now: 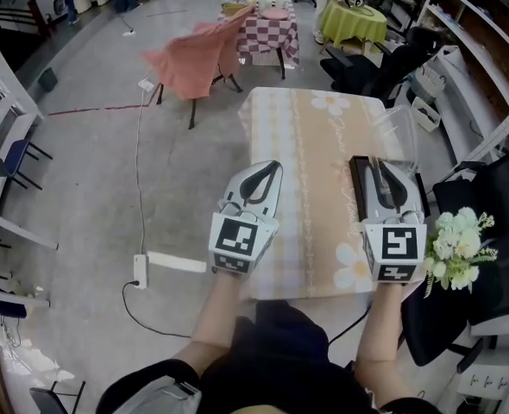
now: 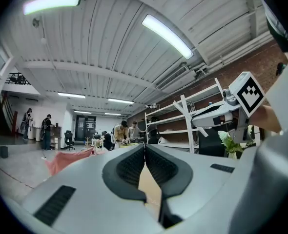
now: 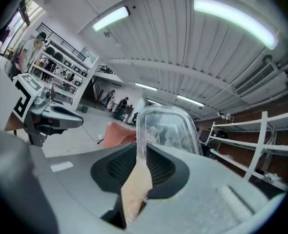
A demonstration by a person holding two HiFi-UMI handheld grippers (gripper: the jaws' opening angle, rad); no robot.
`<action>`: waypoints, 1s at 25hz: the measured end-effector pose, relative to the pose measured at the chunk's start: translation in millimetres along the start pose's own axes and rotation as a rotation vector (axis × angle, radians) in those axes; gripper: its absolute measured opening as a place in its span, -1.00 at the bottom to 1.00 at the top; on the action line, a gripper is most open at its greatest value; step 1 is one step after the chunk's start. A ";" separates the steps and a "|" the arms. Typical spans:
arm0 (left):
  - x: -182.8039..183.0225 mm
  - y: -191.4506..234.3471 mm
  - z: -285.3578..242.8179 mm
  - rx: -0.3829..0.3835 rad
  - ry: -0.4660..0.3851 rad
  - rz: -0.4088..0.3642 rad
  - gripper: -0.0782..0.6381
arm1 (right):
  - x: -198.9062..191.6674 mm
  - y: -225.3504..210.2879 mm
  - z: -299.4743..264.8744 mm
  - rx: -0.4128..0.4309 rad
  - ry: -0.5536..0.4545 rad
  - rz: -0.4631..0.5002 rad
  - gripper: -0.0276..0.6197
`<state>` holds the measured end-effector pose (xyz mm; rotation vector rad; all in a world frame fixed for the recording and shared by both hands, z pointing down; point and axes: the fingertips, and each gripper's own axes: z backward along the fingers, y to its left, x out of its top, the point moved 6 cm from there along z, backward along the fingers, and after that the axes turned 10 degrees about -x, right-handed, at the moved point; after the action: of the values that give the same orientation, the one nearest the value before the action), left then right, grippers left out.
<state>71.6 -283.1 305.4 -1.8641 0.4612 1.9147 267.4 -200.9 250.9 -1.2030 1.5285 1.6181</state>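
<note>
In the head view both grippers hover over the near end of a table with a beige flowered cloth (image 1: 311, 136). My left gripper (image 1: 272, 166) is over the table's left edge; its jaws meet with nothing between them, as the left gripper view also shows (image 2: 144, 148). My right gripper (image 1: 380, 162) is shut on the rim of a clear plastic container (image 1: 399, 129), which stands up from the jaws (image 3: 138, 145) in the right gripper view, where the container (image 3: 168, 126) fills the middle. A black tray (image 1: 357, 192) lies under the right gripper.
A bunch of white flowers (image 1: 457, 247) sits right of the table on a black chair. Beyond the table stand a chair draped in pink cloth (image 1: 190, 59), a checked table (image 1: 267, 28), a green table (image 1: 351, 20) and black office chairs (image 1: 367, 67). A power strip (image 1: 140, 270) lies on the floor.
</note>
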 end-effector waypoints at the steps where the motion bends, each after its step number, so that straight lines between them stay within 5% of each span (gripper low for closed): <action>1: 1.1 -1.9 3.3 0.003 -0.015 -0.007 -0.74 | 0.9 -1.4 6.5 -0.021 -0.016 -0.019 -0.71; 14: 22.5 -41.1 34.3 -0.050 -0.129 0.040 -0.74 | -16.6 4.2 66.0 -0.237 -0.144 -0.342 -0.71; 25: 19.4 -57.4 51.0 -0.065 -0.129 0.077 -0.74 | -30.2 16.7 98.4 -0.286 -0.138 -0.401 -0.71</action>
<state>57.6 -206.4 291.5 -1.7727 0.4402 2.1096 244.5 -102.8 277.9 -1.4091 0.9174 1.6364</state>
